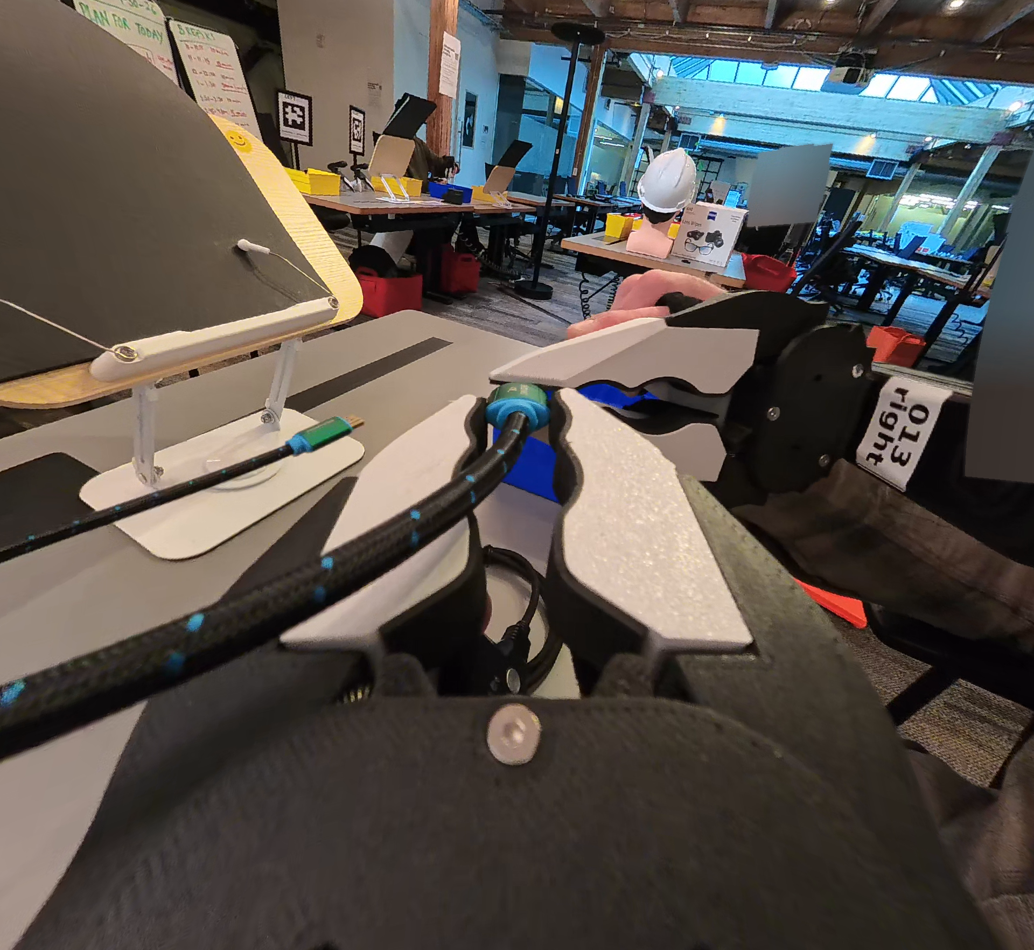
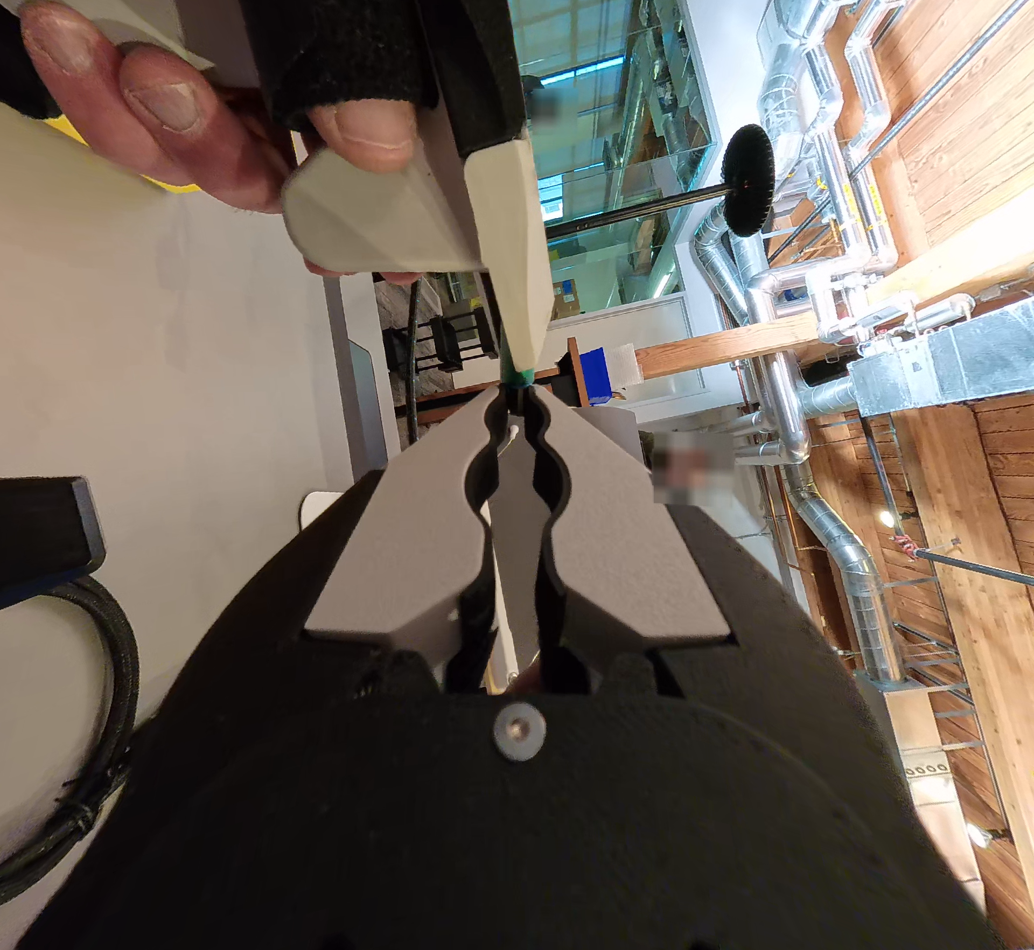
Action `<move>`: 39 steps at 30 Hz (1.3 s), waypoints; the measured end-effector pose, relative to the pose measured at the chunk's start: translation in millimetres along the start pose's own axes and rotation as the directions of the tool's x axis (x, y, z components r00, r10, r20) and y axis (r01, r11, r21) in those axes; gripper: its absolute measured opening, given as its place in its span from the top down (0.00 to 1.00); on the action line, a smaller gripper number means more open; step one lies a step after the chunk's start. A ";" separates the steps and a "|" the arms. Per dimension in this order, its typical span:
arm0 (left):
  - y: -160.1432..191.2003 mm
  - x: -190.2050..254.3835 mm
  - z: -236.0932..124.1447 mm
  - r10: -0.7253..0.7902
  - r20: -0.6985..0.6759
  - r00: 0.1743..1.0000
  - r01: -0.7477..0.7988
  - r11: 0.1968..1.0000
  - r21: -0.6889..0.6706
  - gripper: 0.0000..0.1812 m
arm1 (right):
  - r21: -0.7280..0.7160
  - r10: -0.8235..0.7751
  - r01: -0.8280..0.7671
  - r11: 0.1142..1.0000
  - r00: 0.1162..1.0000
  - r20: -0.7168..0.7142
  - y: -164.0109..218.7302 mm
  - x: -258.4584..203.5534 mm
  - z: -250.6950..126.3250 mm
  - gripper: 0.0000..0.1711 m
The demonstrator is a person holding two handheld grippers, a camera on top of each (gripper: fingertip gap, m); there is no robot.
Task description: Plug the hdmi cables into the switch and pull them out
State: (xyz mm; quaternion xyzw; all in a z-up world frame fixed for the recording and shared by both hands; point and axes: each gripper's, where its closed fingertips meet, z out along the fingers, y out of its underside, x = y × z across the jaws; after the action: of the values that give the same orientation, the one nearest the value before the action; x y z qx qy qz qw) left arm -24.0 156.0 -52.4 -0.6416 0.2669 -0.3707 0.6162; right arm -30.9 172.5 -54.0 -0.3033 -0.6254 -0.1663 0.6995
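My left gripper (image 1: 515,411) is shut on the green HDMI plug (image 1: 513,396) with a blue collar. Its black braided cable (image 1: 335,559) runs off to the lower left. My right gripper (image 2: 515,398) comes in from the right, and its fingertips (image 1: 503,373) close on the same plug (image 2: 512,375), tip to tip with the left gripper (image 2: 520,319). A second green HDMI plug (image 1: 327,428) lies loose on a white stand base (image 1: 184,520). A black box (image 2: 45,526), possibly the switch, sits on the table at the left of the right wrist view.
A tilted board on a white stand (image 1: 212,335) stands at the left on the grey table (image 1: 391,358). A blue object (image 1: 526,456) lies under the grippers. A thin black cable coil (image 1: 520,632) lies below my left gripper. A person's hand (image 2: 168,100) holds the left gripper.
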 end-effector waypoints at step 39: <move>8.8 -72.6 -24.2 0.444 0.527 0.724 -0.423 0.890 -0.168 0.89 | -0.172 0.350 -0.334 0.927 0.934 0.072 61.4 -3.5 -5.2 0.96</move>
State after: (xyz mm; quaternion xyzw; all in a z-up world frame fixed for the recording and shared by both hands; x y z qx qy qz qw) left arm -84.7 198.8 -72.6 -0.6514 0.2266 -0.0103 0.7241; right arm 10.2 215.4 -70.9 -0.4701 -0.5823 -0.0748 0.6590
